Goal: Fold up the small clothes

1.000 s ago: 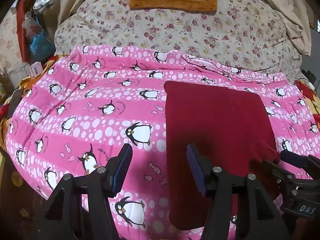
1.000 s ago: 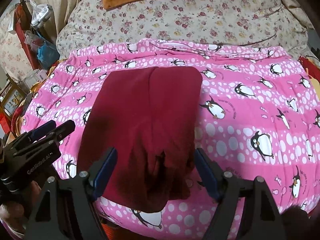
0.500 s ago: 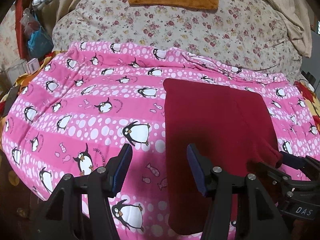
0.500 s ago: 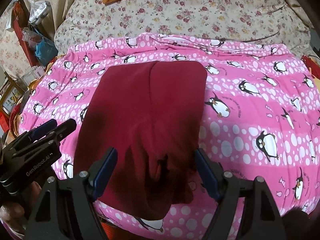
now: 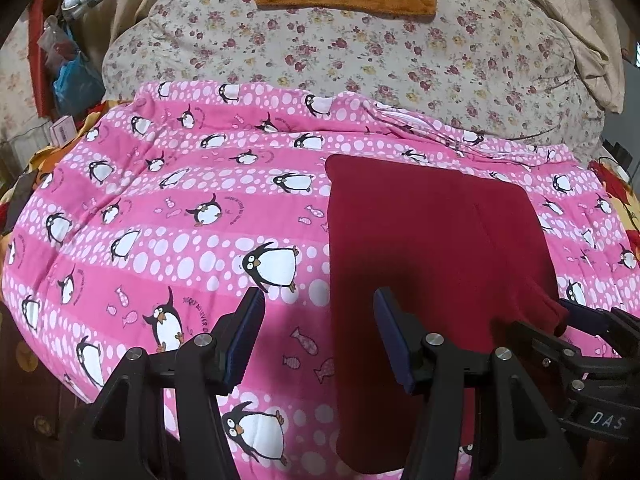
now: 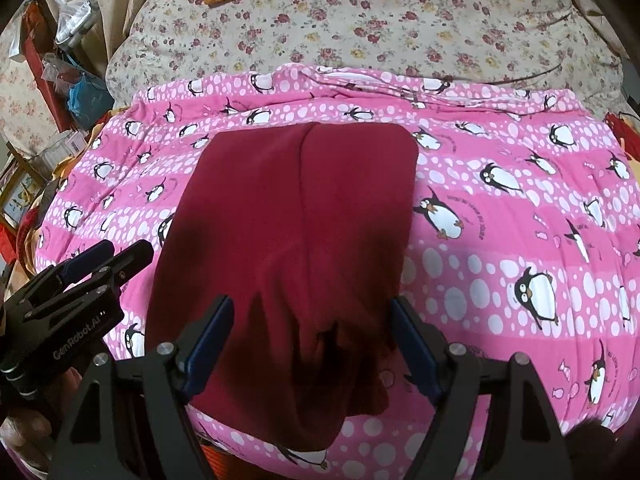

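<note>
Red garment [image 6: 288, 240] lies flat, lengthwise-folded, at the bed's [image 5: 160, 240] near edge; left gripper [image 5: 318, 340] and right gripper [image 6: 310, 344] hover there, jaws apart, empty, likely lining up the cross fold.

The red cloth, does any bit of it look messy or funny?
Mostly it lies flat on the penguin blanket. But the red cloth looks bunched and wrinkly at its near end, between the fingers of the open right claw.
</note>
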Tool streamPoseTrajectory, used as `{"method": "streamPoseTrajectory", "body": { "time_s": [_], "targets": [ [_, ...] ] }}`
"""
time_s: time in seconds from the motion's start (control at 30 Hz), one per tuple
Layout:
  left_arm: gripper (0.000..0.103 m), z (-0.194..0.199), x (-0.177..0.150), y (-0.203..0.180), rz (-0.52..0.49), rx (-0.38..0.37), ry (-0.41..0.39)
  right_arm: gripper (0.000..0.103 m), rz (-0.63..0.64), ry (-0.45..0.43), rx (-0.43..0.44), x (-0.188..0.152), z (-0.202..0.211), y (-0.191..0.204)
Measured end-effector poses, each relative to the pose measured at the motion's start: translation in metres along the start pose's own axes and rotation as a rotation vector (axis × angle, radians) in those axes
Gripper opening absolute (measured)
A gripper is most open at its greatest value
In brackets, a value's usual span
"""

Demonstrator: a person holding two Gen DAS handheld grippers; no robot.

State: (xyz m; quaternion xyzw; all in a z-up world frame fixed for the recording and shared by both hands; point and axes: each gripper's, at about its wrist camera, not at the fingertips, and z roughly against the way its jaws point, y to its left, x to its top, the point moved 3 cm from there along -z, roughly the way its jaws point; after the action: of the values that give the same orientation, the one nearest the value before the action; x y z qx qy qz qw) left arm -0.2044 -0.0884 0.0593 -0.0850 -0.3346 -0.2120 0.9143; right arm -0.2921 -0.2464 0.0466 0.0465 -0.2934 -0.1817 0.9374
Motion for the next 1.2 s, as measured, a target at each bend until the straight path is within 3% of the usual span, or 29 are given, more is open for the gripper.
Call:
{"method": "streamPoseTrajectory", "body": {
  "time_s": [1.2],
  "targets": [
    [0.036, -0.0074, -0.0001, -0.0055, -0.011, -0.007, 0.02, 0.084, -0.011, 0.022, 0.0, 0.0013, -0.0093, -0.0027]
  ]
}}
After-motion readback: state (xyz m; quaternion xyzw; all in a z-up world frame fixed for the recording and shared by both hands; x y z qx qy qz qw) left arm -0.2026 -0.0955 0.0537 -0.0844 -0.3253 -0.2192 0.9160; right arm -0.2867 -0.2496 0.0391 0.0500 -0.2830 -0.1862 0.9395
